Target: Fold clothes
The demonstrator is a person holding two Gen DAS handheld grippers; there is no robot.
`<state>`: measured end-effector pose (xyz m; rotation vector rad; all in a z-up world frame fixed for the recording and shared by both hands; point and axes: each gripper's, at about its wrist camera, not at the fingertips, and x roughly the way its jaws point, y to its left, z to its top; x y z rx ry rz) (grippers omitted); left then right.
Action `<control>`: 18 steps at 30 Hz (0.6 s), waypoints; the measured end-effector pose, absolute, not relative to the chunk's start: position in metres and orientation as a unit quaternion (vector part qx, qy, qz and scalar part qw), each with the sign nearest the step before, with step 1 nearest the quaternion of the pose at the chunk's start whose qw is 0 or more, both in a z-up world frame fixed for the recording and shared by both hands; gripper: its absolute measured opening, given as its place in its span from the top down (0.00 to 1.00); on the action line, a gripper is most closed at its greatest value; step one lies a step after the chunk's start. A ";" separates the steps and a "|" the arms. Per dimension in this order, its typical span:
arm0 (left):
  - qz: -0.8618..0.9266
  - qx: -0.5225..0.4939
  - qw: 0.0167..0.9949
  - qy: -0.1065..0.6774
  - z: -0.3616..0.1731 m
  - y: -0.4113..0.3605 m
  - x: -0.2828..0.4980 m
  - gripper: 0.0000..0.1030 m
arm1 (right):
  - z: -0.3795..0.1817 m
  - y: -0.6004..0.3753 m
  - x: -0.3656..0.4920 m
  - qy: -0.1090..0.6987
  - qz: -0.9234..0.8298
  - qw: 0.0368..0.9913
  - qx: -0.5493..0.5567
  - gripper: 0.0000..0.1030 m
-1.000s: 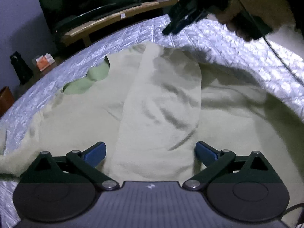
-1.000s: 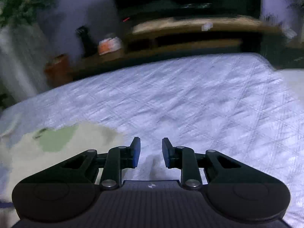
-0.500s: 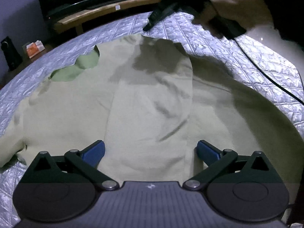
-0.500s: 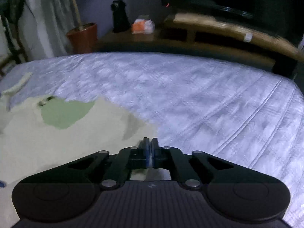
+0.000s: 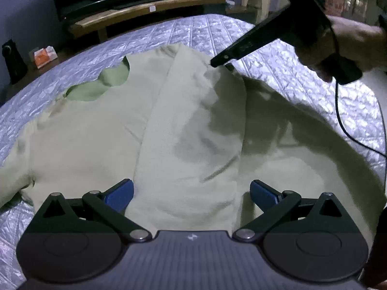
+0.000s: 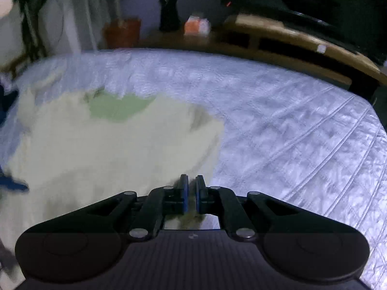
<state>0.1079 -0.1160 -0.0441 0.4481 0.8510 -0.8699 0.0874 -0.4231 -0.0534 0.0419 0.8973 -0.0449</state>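
Note:
A pale yellow-green shirt [image 5: 121, 140] lies spread on the quilted bed, its right side folded over the middle as a long panel [image 5: 193, 133]; its green inner collar [image 5: 96, 87] shows at the far left. My left gripper [image 5: 191, 193] is open just above the near end of the folded panel, empty. My right gripper [image 6: 189, 193] is nearly closed with a narrow gap, pinching shirt fabric [image 6: 121, 145] at the fold's far corner. In the left wrist view it [image 5: 222, 62] touches that corner.
The silver quilted bedspread [image 5: 278, 72] surrounds the shirt. Beyond the bed's far edge stand a wooden TV bench [image 5: 145, 14], a dark TV, a black speaker [image 5: 13, 60] and an orange box [image 5: 44, 54]. A cable [image 5: 343, 120] hangs from the right gripper.
The right gripper came down from above the bed to the folded panel's far corner and its jaws went from slightly open to nearly closed on the fabric. The left gripper stayed open, nearly still.

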 end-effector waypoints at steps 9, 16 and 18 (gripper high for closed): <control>-0.410 0.197 0.796 0.398 -0.045 -0.118 0.114 0.01 | -0.045 -0.460 0.122 0.426 -0.106 0.898 0.024 0.90; -0.403 0.147 0.814 0.392 -0.035 -0.118 0.121 0.01 | -0.048 -0.441 0.044 0.418 -0.080 0.903 0.063 0.89; -0.393 0.150 0.817 0.395 -0.037 -0.119 0.122 0.01 | -0.056 -0.435 0.040 0.424 -0.076 0.900 0.066 0.89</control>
